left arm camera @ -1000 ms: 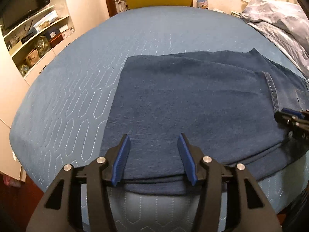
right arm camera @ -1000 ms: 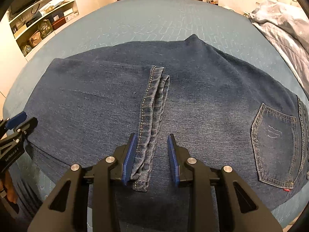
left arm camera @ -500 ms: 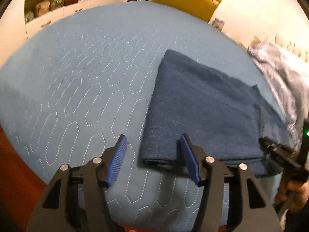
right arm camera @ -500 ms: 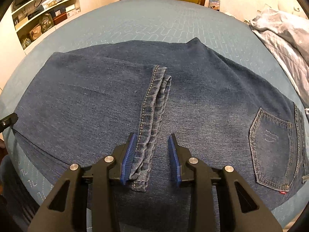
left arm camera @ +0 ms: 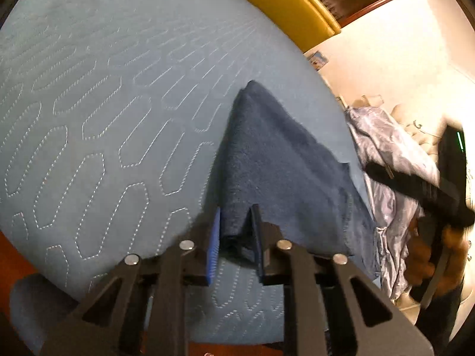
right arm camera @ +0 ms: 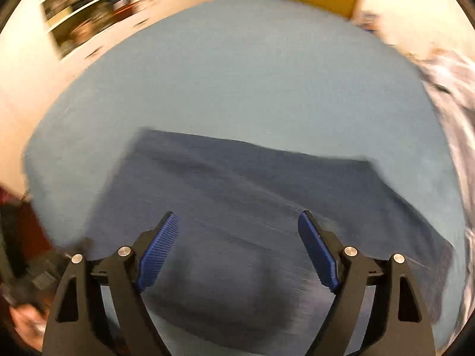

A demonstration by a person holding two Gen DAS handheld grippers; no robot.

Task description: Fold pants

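The pants (left arm camera: 276,160), dark blue denim, were found folded and lying flat on the quilted blue bed cover (left arm camera: 98,112), toward the near edge of the bed. In the right wrist view the pants (right arm camera: 255,195) were seen as a broad dark panel, blurred by motion, with bare bed cover (right arm camera: 243,74) beyond them.

The near corner of the folded pants was found between the pads of the left hand-held gripper (left arm camera: 236,233). Its jaws had just been closing and were drawn in narrowly on the bunched fold of denim, which was pinched between them. This hand-held gripper was angled downward and appeared rolled, the bed running slantwise across its view.

The right hand-held gripper (right arm camera: 237,237) was held above the pants and pointed steeply down at them. Its jaws had just been opening and stood spread wide, with nothing gripped; only the fabric below was seen through the gap. In the left wrist view the right hand-held gripper (left arm camera: 415,190) was seen blurred at the right edge, carried in a person's hand (left arm camera: 430,252).

A pale patterned bedspread (left arm camera: 394,184) was noted bunched beside the pants, and a yellow headboard (left arm camera: 285,6) at the far side of the bed.
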